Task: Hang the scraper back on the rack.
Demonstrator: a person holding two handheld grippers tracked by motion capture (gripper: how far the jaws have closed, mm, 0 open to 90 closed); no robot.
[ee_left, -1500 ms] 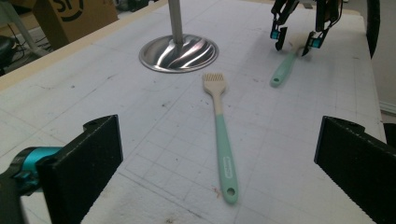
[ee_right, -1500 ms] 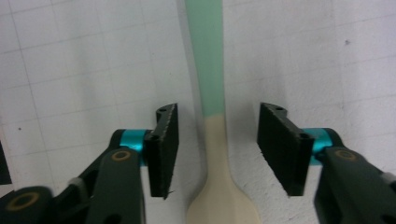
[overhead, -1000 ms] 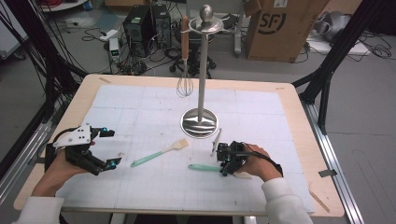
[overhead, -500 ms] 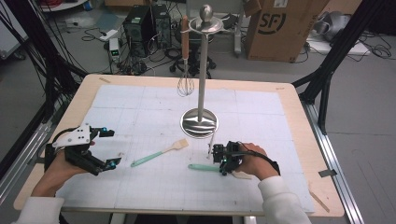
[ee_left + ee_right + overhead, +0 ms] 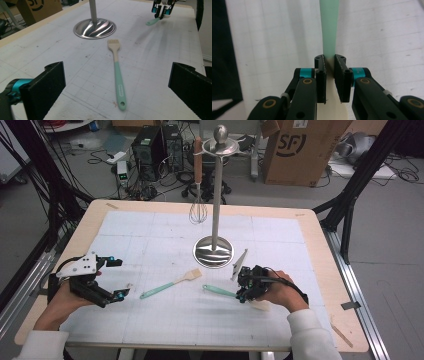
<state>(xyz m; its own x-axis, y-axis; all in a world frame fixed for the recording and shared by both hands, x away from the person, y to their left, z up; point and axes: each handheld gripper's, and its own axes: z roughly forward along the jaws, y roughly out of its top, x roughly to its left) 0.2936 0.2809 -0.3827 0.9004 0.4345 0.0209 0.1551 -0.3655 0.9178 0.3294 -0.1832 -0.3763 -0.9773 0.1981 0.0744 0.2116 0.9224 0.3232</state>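
Item: spatula [image 5: 222,291], one piece. Mint-green tapered handle joined to a cream, flat blade [image 5: 332,107]. Held at the neck, where green meets cream, between closed black jaws that have just been closing on it. Handle points left across the white gridded mat in the high view, low over it; whether it touches cannot be told. Blade end largely hidden.

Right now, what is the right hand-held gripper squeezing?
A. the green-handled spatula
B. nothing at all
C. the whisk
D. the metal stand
A: the right hand-held gripper has its jaws pressed on the neck of the green-handled spatula, where the green handle meets the cream blade, while the whisk hangs on the metal stand.
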